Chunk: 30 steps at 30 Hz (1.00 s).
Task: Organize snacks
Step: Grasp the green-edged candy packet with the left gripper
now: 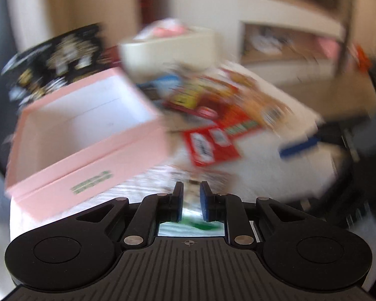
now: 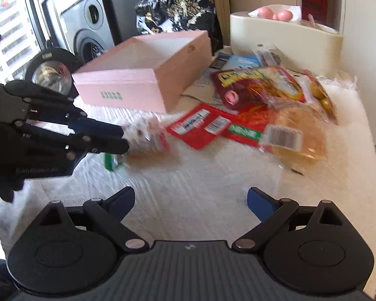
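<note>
My left gripper (image 1: 191, 188) (image 2: 125, 139), in a black-gloved hand, has its jaws a narrow gap apart. A blurred white, red and green snack packet (image 2: 148, 139) (image 1: 191, 223) lies at and under its tips, and the pads do not visibly press on it. Behind the packet stands an open pink box (image 2: 143, 85) (image 1: 87, 150), with nothing visible in the part of its inside that shows. Loose snacks lie to its right: a flat red packet (image 2: 198, 125) (image 1: 210, 145), a red and yellow bag (image 2: 258, 85) and a clear bag of bread (image 2: 295, 135). My right gripper (image 2: 190, 193) stands wide open over the white cloth (image 2: 213, 175), holding nothing.
A cream container (image 2: 283, 37) (image 1: 170, 52) with pink round things on top stands at the back right. A black patterned bag (image 2: 178, 12) (image 1: 55, 62) leans behind the box. The table edge drops off at the right. A washing machine (image 2: 87, 30) is beyond at the left.
</note>
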Motion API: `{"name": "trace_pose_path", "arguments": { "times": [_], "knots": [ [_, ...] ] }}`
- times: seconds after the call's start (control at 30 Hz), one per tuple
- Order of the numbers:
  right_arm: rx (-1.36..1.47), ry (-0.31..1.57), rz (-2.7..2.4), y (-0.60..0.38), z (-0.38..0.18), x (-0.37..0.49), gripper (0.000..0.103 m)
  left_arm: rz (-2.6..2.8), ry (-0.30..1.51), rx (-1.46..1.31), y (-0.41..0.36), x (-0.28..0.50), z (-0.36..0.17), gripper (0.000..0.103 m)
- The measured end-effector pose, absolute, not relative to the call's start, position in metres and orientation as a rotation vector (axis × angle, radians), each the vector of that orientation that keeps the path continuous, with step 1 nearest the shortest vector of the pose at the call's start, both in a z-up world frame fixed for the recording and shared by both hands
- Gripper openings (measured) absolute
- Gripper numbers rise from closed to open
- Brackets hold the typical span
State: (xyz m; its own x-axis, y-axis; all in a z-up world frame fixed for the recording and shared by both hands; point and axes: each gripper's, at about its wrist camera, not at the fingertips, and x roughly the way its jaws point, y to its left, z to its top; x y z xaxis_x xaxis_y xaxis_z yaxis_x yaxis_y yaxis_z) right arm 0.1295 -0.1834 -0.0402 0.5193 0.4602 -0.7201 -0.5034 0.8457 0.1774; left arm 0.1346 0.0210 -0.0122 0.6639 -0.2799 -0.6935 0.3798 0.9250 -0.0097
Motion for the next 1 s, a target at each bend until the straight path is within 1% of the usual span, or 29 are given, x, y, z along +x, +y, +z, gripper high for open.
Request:
{"name": "trace_pose_path", "arguments": {
  "times": [0.13,0.27,0.33,0.43,0.6,0.7,0.8,0.9,0.97,1.0],
  "knots": [
    [-0.035,0.821,0.657,-0.158,-0.031,0.135,0.097,-0.202,0.775,-0.078,0.068,0.150,-0.011,0.019],
    [-0.079,0.803,0.697,-0.122,-0.030,0.145,0.097,-0.116,0.776,-0.163,0.102,0.146,-0.015,0.019],
    [-0.113,0.823,0.697,-0.104,-0.034,0.155,0.097,-0.111,0.774,-0.185,0.114,0.140,-0.019,0.019],
    [-0.159,0.854,0.741,-0.077,-0.041,0.166,0.097,-0.093,0.781,-0.208,0.129,0.132,-0.026,0.019],
    [-0.257,0.796,0.955,-0.038,-0.039,0.158,0.096,-0.058,0.809,-0.226,0.148,0.126,-0.036,0.019],
    [-0.304,0.768,0.967,-0.036,-0.034,0.151,0.096,-0.067,0.838,-0.164,0.147,0.122,-0.036,0.019],
    [-0.285,0.782,0.937,-0.058,-0.029,0.151,0.096,-0.088,0.880,-0.062,0.136,0.124,-0.036,0.020],
    [-0.266,0.816,0.869,-0.088,-0.031,0.152,0.096,-0.112,0.921,0.022,0.126,0.131,-0.034,0.023],
    [-0.248,0.843,0.815,-0.109,-0.035,0.149,0.096,-0.146,0.952,0.035,0.124,0.137,-0.033,0.033],
    [-0.236,0.857,0.795,-0.119,-0.037,0.149,0.096,-0.168,0.964,0.036,0.123,0.140,-0.033,0.036]
  ]
}}
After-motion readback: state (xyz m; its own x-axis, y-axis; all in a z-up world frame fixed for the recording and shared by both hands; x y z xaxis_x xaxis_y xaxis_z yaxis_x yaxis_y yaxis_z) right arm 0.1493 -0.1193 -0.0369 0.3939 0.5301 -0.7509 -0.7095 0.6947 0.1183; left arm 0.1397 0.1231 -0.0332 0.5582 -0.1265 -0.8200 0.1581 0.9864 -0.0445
